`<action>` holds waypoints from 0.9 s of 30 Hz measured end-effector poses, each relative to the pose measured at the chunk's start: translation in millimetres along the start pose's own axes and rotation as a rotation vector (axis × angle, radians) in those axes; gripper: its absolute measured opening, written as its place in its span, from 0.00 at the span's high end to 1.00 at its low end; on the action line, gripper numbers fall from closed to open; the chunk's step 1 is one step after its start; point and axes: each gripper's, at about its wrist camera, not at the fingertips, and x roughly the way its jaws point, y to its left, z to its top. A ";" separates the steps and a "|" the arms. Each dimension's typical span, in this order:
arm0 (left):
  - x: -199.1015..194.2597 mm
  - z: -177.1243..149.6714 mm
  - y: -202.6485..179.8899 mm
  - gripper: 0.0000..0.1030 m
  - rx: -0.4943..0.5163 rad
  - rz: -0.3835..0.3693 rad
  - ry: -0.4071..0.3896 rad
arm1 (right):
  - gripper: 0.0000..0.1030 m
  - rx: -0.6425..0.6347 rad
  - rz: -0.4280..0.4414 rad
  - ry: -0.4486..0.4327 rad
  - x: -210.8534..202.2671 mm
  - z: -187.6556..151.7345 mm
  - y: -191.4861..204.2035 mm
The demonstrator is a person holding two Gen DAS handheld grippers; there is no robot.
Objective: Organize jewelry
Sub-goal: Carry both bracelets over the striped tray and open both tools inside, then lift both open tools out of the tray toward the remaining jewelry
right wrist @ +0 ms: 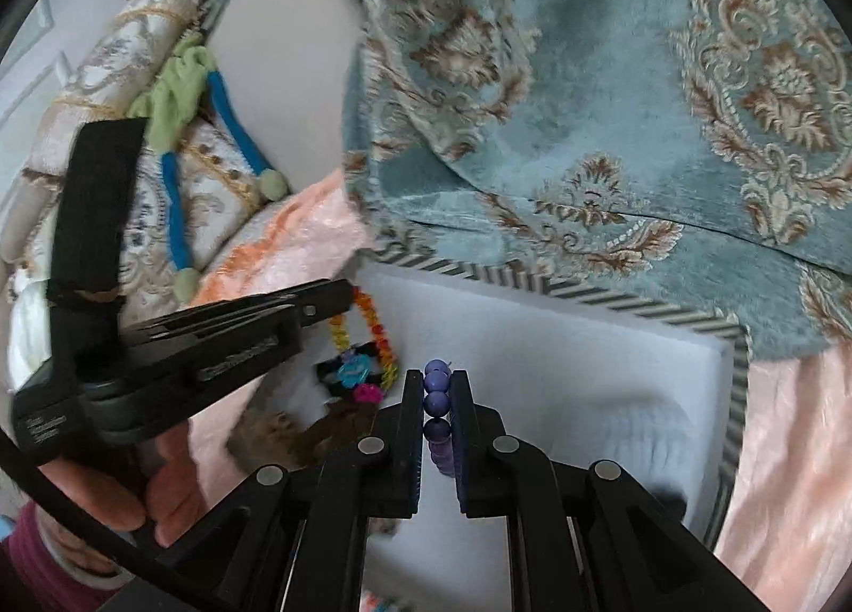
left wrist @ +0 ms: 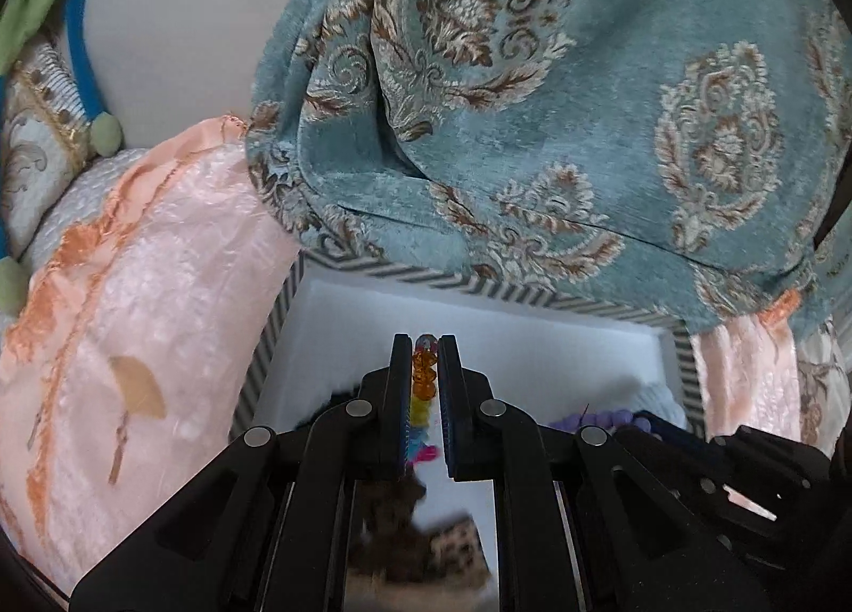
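Observation:
My left gripper (left wrist: 424, 345) is shut on a rainbow bead bracelet (left wrist: 423, 388), its orange, yellow and blue beads pinched between the fingers, above a white foam-lined box (left wrist: 532, 345). In the right wrist view the left gripper (right wrist: 341, 292) reaches in from the left with the rainbow bracelet (right wrist: 373, 329) hanging as a loop from it. My right gripper (right wrist: 436, 372) is shut on a purple bead bracelet (right wrist: 436, 393) over the same white box (right wrist: 559, 361). The purple beads (left wrist: 591, 419) also show at the lower right of the left wrist view.
A blue patterned blanket (left wrist: 559, 106) lies behind the box. A peach satin cushion (left wrist: 133, 292) sits to its left, with a blue and green cord (right wrist: 175, 207) and pale cushions beyond. The box has a striped rim (right wrist: 612, 300). A hand (right wrist: 165, 484) holds the left gripper.

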 end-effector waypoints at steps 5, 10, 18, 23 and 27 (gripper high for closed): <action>29.6 11.1 12.8 0.92 -0.026 0.047 0.007 | 0.92 0.066 -0.115 0.018 30.4 9.2 -40.9; 53.0 4.2 29.9 0.92 -0.050 0.090 0.042 | 0.88 0.122 -0.147 0.046 39.4 5.2 -64.6; 48.7 -12.7 31.2 0.46 -0.050 0.116 0.046 | 0.78 0.137 -0.138 0.016 11.9 -4.4 -63.3; 25.3 -20.6 27.9 0.46 -0.040 0.114 0.029 | 0.57 0.119 -0.149 -0.026 -15.2 -16.2 -47.9; 3.4 -29.9 23.6 0.46 -0.029 0.119 0.007 | 0.57 0.106 -0.153 -0.047 -30.5 -25.4 -33.4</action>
